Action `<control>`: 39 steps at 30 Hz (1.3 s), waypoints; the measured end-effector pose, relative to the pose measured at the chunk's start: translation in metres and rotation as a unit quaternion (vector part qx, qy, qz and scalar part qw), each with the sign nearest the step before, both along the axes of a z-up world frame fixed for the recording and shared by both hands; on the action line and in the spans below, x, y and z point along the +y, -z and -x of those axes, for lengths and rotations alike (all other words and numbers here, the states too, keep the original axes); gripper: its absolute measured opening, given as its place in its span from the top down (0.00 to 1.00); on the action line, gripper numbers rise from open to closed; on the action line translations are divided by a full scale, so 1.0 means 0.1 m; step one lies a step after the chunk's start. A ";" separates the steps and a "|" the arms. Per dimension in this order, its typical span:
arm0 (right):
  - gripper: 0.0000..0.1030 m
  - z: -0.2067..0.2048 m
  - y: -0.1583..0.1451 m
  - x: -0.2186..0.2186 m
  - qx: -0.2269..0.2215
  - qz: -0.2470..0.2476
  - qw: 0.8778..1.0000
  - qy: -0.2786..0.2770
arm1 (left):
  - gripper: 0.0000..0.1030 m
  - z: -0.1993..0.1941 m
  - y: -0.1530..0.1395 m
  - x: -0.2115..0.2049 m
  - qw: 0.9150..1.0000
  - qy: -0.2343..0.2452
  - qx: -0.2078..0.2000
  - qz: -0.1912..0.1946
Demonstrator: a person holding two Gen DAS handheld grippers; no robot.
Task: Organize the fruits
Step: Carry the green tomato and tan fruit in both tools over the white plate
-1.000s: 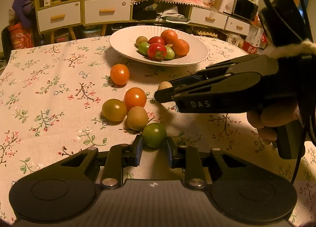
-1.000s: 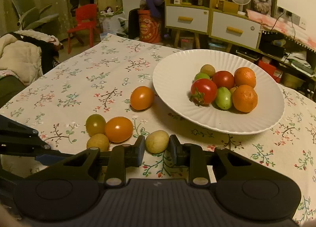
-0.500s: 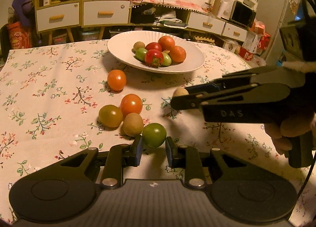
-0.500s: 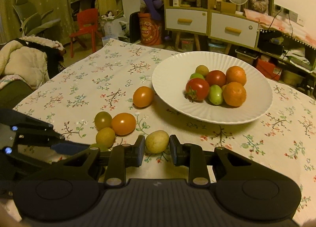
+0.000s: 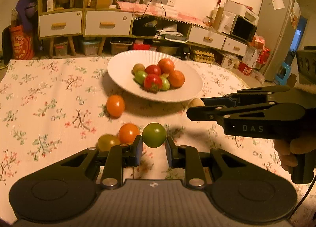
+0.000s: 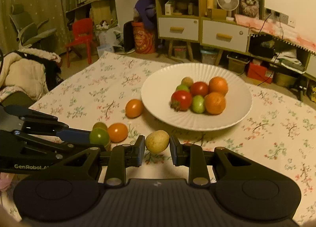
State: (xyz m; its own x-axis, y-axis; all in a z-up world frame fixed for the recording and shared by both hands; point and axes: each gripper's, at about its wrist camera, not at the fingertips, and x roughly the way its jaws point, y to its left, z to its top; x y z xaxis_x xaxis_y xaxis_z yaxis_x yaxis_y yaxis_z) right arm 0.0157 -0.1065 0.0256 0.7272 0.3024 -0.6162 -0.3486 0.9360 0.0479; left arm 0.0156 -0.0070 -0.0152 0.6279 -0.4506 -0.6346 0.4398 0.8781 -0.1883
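Straight ahead of both grippers sits the white plate (image 6: 233, 126) of fruit (nearer the right): left gripper (image 5: 153, 143) clamps a green tomato (image 5: 154, 134), right gripper (image 6: 157, 146) a tan fruit (image 6: 157, 141).

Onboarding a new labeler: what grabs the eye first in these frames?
Both grippers hold fruit: the left gripper is shut on a green tomato, the right gripper on a tan fruit. Beyond them sits a white plate piled with red, orange and green fruit. Three loose fruits lie on the floral tablecloth near the plate, including an orange tomato.
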 end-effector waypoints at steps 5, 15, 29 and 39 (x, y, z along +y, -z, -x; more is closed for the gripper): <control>0.77 -0.06 -0.08 -0.08 -0.013 -0.001 1.000 0.013 | 0.81 -0.10 -0.06 -0.07 1.000 -0.003 0.006 0.006; 0.77 -0.29 -0.10 -0.27 -0.014 -0.010 0.999 0.042 | 0.81 -0.34 -0.14 -0.32 1.000 0.008 -0.017 -0.006; 0.77 -0.56 -0.04 -0.52 -0.002 -0.043 0.996 0.077 | 0.81 -0.73 -0.03 -0.71 1.000 0.009 0.007 0.002; 0.77 -0.65 0.05 -0.56 0.015 -0.052 0.996 0.077 | 0.81 -0.82 0.05 -0.74 1.000 0.002 0.013 -0.006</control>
